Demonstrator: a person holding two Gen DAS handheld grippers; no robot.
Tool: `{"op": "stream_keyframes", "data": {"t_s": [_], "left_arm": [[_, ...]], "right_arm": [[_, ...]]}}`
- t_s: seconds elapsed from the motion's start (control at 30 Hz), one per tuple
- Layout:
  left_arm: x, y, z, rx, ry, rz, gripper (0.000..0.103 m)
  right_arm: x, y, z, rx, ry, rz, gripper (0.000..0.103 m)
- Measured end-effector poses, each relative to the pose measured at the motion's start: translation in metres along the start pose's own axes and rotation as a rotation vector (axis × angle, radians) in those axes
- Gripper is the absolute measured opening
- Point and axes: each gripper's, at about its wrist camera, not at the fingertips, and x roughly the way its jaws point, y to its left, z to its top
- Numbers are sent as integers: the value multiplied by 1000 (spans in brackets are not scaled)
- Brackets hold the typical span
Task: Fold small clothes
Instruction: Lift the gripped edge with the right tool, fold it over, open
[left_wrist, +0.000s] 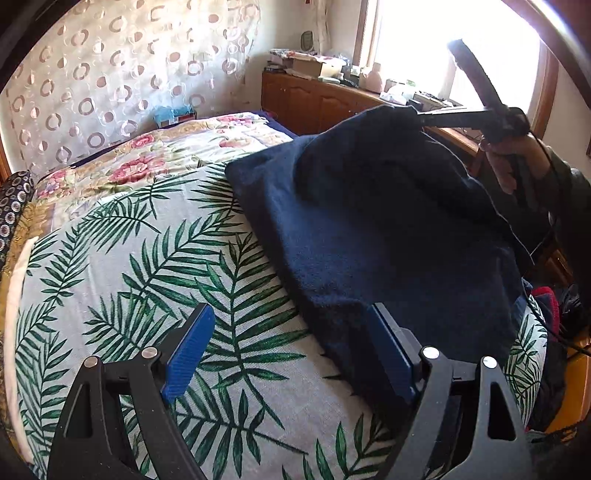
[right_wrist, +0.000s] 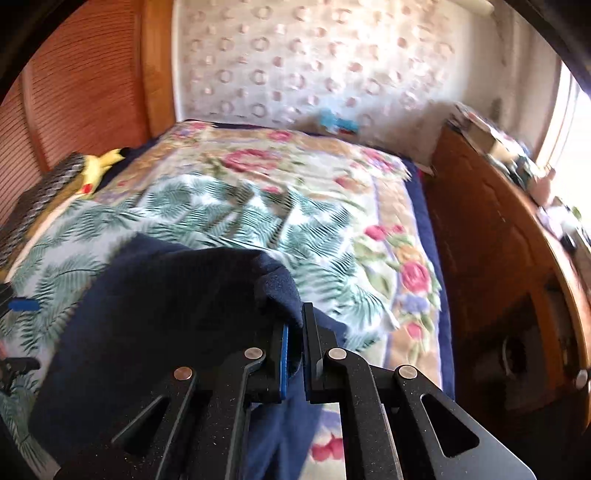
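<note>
A navy blue cloth (left_wrist: 369, 229) lies on the palm-leaf sheet (left_wrist: 166, 266), with its far corner pulled up into a peak. My right gripper (left_wrist: 415, 115), held in a hand (left_wrist: 506, 166), is shut on that corner. In the right wrist view the jaws (right_wrist: 295, 328) pinch the cloth (right_wrist: 166, 314), which drapes down to the left. My left gripper (left_wrist: 291, 332) stands open low over the bed. Its right pad (left_wrist: 388, 350) is over the cloth's near edge and its left pad (left_wrist: 190, 350) is over the sheet. Neither pad presses on the cloth.
A floral quilt (left_wrist: 147, 158) covers the far bed. A wooden cabinet (left_wrist: 314, 99) with clutter stands under the bright window (left_wrist: 443, 55). A yellow soft toy (right_wrist: 103, 162) lies by the slatted wooden panel (right_wrist: 74, 92). Red and dark items (left_wrist: 546, 295) sit at the bed's right edge.
</note>
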Motion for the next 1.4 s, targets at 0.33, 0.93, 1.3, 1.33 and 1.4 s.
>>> {"op": "stream_keyframes", "data": {"t_s": [0.33,0.93,1.3,1.33,1.4], "left_arm": [[12,-1,2,-1,31,-4,85],[20,-5,2,9,55,-14,85],[3,-12,-4,18,23,-24,85],[0,-14,-5,20,18,-26,85],[-7,-18,-7,25,6,-34,85]], "right_arm": [[8,8,12,52,-3,-77,36],[30,0,30,55,12,112,7],[-14,-11,8,62,2,-63,40],[-23,-9,4,58,-9,-61,44],[-43,-1,-6,50,-29,-48,44]]}}
